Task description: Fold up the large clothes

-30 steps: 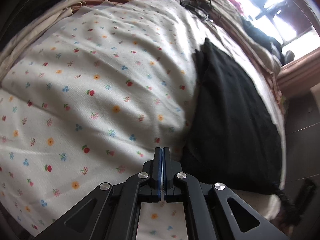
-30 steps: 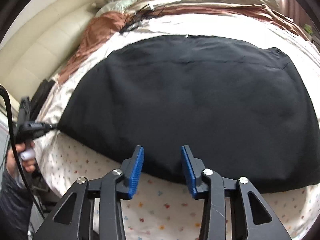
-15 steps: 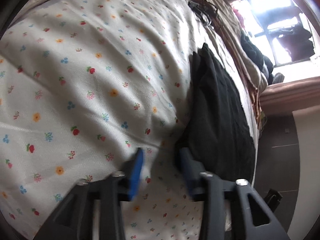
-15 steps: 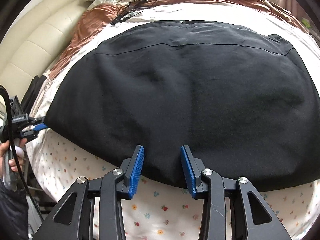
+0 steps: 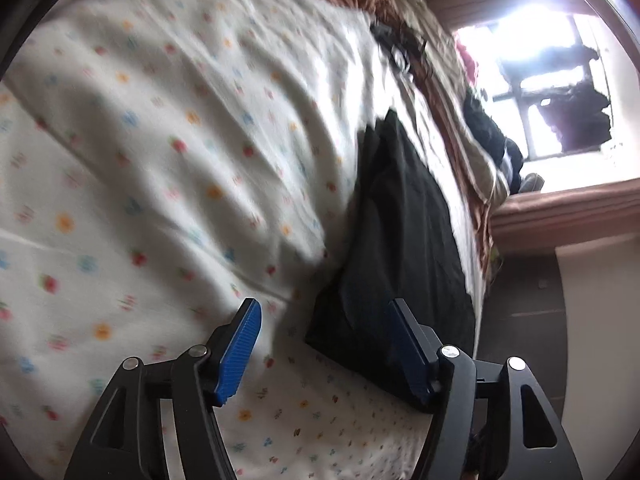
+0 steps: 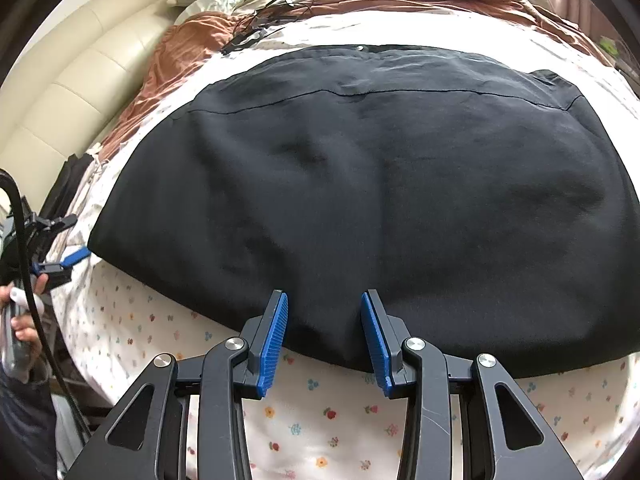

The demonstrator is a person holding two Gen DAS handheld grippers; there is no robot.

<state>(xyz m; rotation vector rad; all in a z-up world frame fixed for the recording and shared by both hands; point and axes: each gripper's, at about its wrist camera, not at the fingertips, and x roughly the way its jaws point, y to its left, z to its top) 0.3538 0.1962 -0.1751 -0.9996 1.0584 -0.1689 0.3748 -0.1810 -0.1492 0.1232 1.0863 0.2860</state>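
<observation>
A large black garment [image 6: 360,184] lies spread flat across a floral-print sheet [image 6: 320,420] on a bed, its near hem running along the sheet's front strip. The right gripper [image 6: 324,336] hangs over that hem, angled down at it, its blue pads part-way apart; the hem's edge sits in the gap between the pads, but neither pad presses on the cloth.

Seen from the left wrist, the same garment [image 5: 400,240] appears edge-on as a dark band running away toward a bright window [image 5: 540,80]. The left gripper [image 5: 324,348] points at the garment's near corner. Its jaws are opening: the right-hand pad stands in front of the black fabric, the left-hand pad over the white sheet [image 5: 160,160], and the corner lies between and just beyond them, with no grip on it. This view is blurred.

In the right wrist view the left gripper [image 6: 60,240] shows at the far left edge, its blue pad tip just beside the garment's left corner, held by a person's hand [image 6: 24,320]. A rust-brown blanket [image 6: 180,60] is bunched behind the garment, beside a cream padded headboard [image 6: 80,80], with dark cables [image 6: 260,28] lying on the bedding beyond.
</observation>
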